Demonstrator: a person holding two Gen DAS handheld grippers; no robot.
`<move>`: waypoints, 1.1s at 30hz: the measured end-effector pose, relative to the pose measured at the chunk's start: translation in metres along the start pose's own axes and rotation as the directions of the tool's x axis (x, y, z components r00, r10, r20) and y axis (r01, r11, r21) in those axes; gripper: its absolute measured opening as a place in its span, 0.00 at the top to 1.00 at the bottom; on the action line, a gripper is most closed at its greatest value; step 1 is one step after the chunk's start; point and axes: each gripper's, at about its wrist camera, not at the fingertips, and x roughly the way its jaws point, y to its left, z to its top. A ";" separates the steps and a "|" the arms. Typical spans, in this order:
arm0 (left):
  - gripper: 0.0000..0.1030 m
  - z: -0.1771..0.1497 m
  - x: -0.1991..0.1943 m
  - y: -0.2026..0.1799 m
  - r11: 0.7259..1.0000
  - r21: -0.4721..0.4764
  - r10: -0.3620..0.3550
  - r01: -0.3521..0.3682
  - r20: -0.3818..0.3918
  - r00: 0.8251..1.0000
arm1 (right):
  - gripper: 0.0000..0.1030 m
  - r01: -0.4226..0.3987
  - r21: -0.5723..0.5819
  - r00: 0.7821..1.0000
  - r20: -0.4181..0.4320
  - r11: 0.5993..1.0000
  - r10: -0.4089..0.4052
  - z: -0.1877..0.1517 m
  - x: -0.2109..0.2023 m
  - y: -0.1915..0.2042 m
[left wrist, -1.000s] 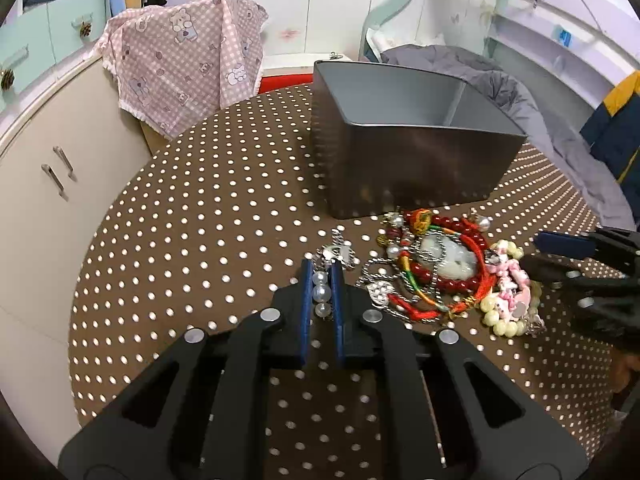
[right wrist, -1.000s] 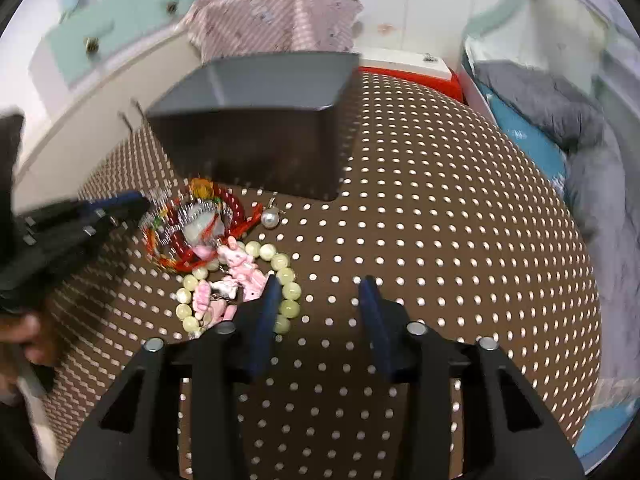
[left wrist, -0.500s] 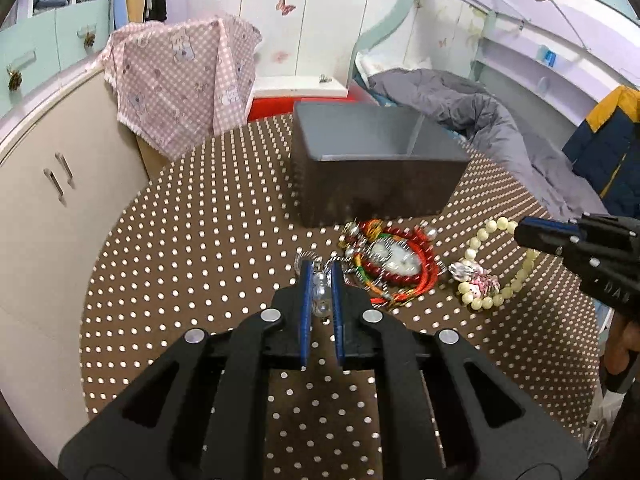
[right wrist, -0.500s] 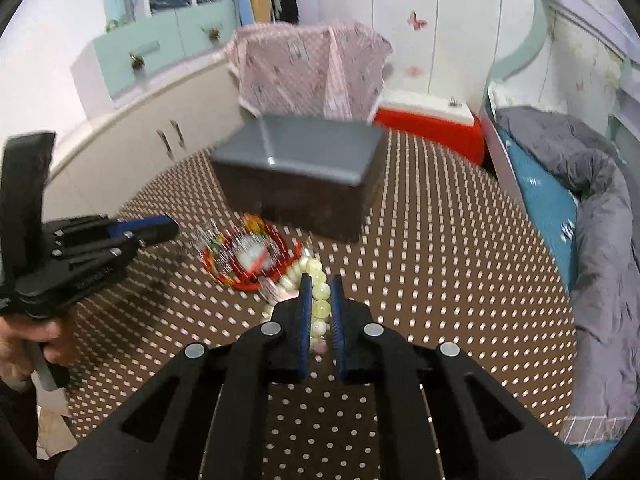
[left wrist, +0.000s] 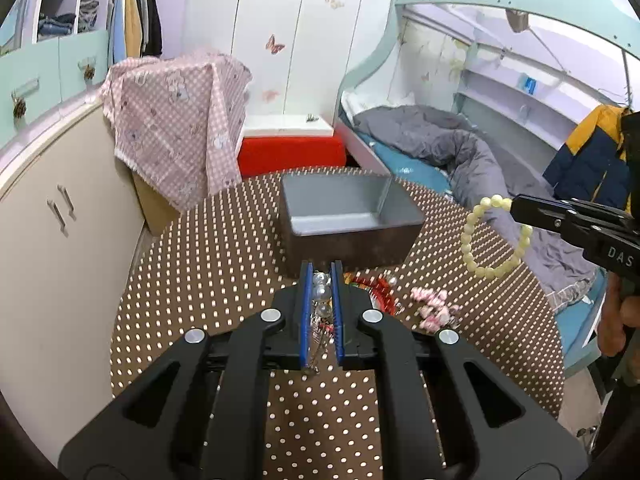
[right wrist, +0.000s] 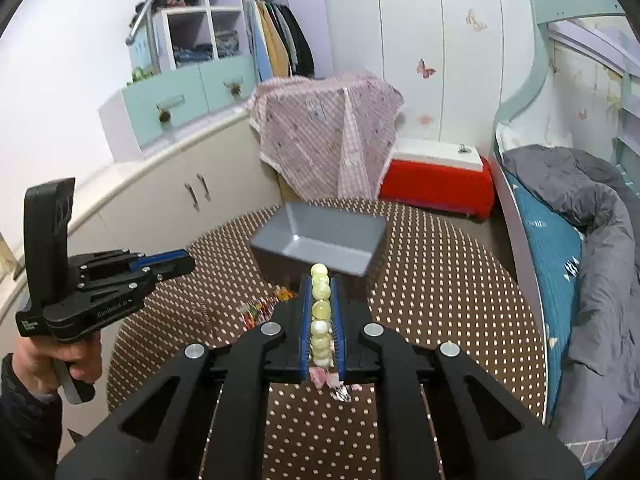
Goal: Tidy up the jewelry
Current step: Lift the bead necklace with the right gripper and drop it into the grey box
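Pale-green bead bracelet (left wrist: 496, 236): lifted clear of the table, hanging as an open loop from the right gripper (right wrist: 320, 280), jaws clenched on a run of its beads; only a short stretch pinched, so likely to slide out or swing wide if jerked. Silver bead chain (left wrist: 320, 288): clamped between the blue pads of the left gripper (left wrist: 320, 268), tail dangling toward the red bracelet pile (left wrist: 372, 286); risk of snagging and dragging the pile along. Pink charm piece (left wrist: 434, 308): loose on the dotted tablecloth (left wrist: 200, 280), apart from both grips. Grey bin (left wrist: 344, 216): open, beyond the pile; a swinging loop may catch its rim or fall short.
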 end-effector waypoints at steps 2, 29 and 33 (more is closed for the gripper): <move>0.91 0.010 -0.008 -0.003 1.000 0.011 -0.016 0.016 0.029 0.999 | 0.92 -0.021 0.006 0.999 0.024 1.000 0.021 0.008 -0.004 0.000; 0.91 0.115 0.017 -0.021 0.993 0.064 -0.104 0.097 0.108 0.989 | 0.92 -0.041 0.041 0.998 0.056 0.998 0.039 0.083 0.052 -0.019; 0.76 0.123 0.044 -0.018 0.999 0.035 -0.032 0.030 0.059 0.998 | 0.82 -0.049 0.101 0.999 0.003 0.994 0.049 0.084 0.079 -0.030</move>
